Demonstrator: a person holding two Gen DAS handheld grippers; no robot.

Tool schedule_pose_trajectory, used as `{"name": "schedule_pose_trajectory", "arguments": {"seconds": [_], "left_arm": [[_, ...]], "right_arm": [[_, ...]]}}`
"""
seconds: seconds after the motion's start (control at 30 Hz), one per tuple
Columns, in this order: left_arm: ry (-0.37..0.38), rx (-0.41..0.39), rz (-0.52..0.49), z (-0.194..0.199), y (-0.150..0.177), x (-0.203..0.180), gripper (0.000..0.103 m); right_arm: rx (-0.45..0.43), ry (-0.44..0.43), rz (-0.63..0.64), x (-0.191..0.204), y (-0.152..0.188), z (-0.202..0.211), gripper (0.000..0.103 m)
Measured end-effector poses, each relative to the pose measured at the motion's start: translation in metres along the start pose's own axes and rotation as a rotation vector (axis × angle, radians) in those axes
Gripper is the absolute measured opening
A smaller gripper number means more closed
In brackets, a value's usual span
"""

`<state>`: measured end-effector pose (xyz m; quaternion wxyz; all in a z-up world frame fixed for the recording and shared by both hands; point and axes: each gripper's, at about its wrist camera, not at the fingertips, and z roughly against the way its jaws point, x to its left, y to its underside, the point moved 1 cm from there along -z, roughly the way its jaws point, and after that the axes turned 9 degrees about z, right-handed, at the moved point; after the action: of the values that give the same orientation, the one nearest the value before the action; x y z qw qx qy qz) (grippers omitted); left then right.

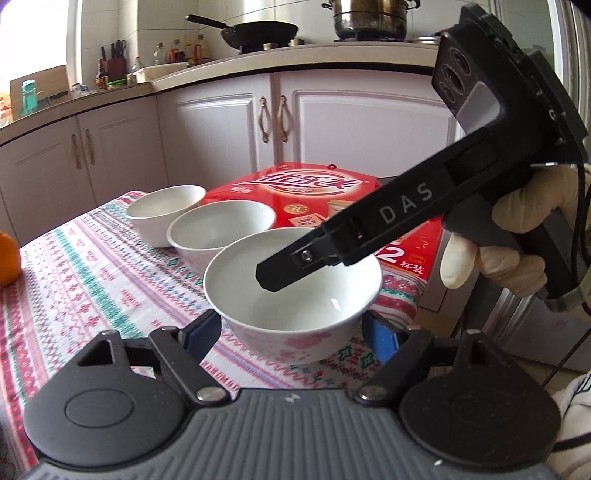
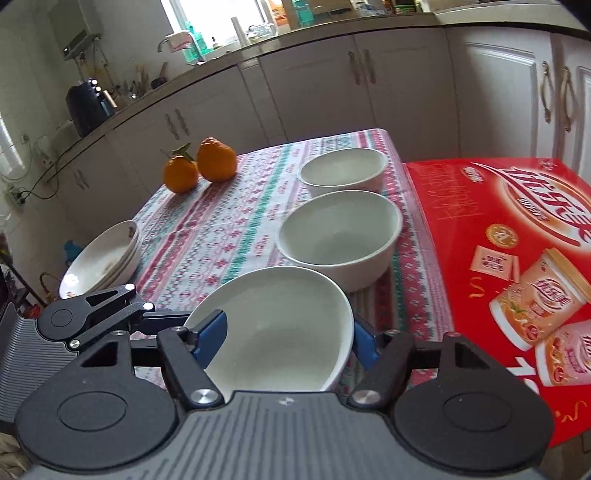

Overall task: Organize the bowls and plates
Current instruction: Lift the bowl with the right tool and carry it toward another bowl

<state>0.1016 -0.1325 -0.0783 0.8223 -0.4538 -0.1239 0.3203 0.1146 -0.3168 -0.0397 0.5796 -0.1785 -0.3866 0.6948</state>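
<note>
Left claw is about half open, its blue pads pressed to either side of the floral bowl, which sits on the tablecloth right in front of it. Its right pad is partly tucked behind the bowl wall. Right claw is clamped on the same bowl, one pad over the inside and one on the outer wall. From the left cam only one of its fingers shows, and a gloved hand holds the handle. The bowl's base is hidden in the right cam.

Two plain white bowls line up behind it, beside a red box. Stacked plates are half hidden behind the left claw, and two oranges sit further back. It's a kitchen with white cabinets, plus a wok up on the counter.
</note>
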Motion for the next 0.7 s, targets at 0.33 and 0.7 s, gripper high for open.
{"name": "schedule_pose_trajectory", "arguments": {"seconds": [0.33,0.7], "left_arm": [[-0.111,0.004,0.053,0.032,0.011,0.034,0.083],[-0.181,0.012,0.114,0.047,0.024,0.061,0.083]], "right_arm": [[0.024,-0.109,0.102,0.048,-0.018,-0.036,0.076],[0.054,-0.178,0.166,0.084,-0.028,-0.071,0.076]]}}
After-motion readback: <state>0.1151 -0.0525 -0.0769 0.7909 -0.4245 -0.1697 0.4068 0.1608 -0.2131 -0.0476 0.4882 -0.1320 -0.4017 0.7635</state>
